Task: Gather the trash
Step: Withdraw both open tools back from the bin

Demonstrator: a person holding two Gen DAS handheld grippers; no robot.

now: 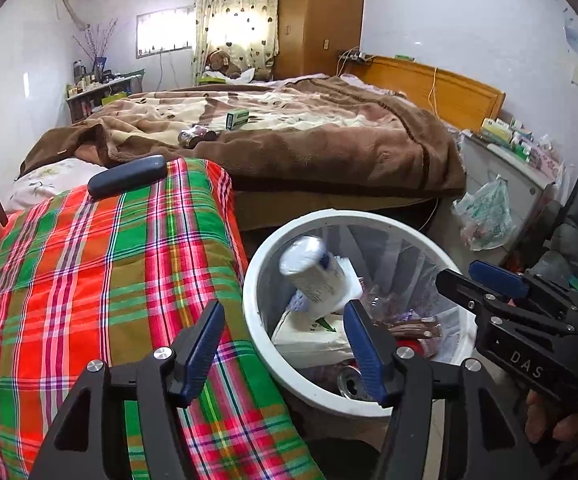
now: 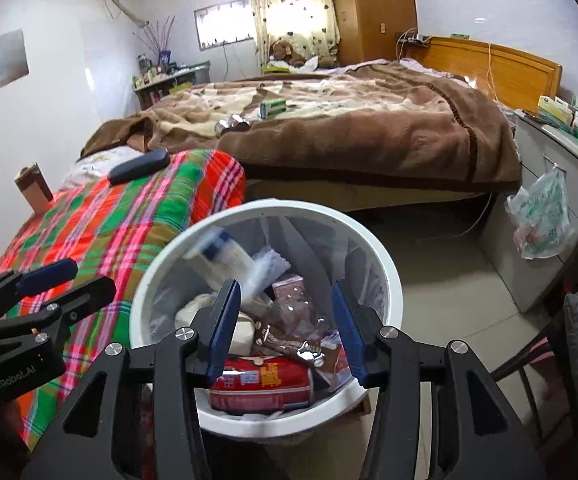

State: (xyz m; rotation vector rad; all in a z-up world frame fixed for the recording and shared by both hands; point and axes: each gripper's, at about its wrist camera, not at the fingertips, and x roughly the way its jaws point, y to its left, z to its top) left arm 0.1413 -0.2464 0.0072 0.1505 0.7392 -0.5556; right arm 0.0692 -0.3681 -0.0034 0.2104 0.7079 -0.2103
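Before you lies the bed [image 2: 369, 136] under its brown blanket [image 1: 329, 148], and nearer, on your left, the plaid quilt [image 1: 89, 280]. A dark case [image 1: 127, 176] rests at the quilt's far end. Just beside the quilt stands the white trash bin [image 2: 385, 280], lined with a clear bag and holding wrappers, a red packet [image 2: 261, 384] and a crushed can [image 1: 349, 380]. A white bottle [image 1: 317, 272] with a blue band shows blurred inside the bin's mouth, tilted, touching neither gripper. Your left gripper [image 1: 285, 352] hangs over the bin's near-left rim, jaws wide and holding nothing. Your right gripper [image 2: 285, 328] is above the bin, jaws likewise wide and bare. On the blanket, well apart from the bin, lie a small green box [image 2: 273, 108] and a shiny can [image 2: 231, 124].
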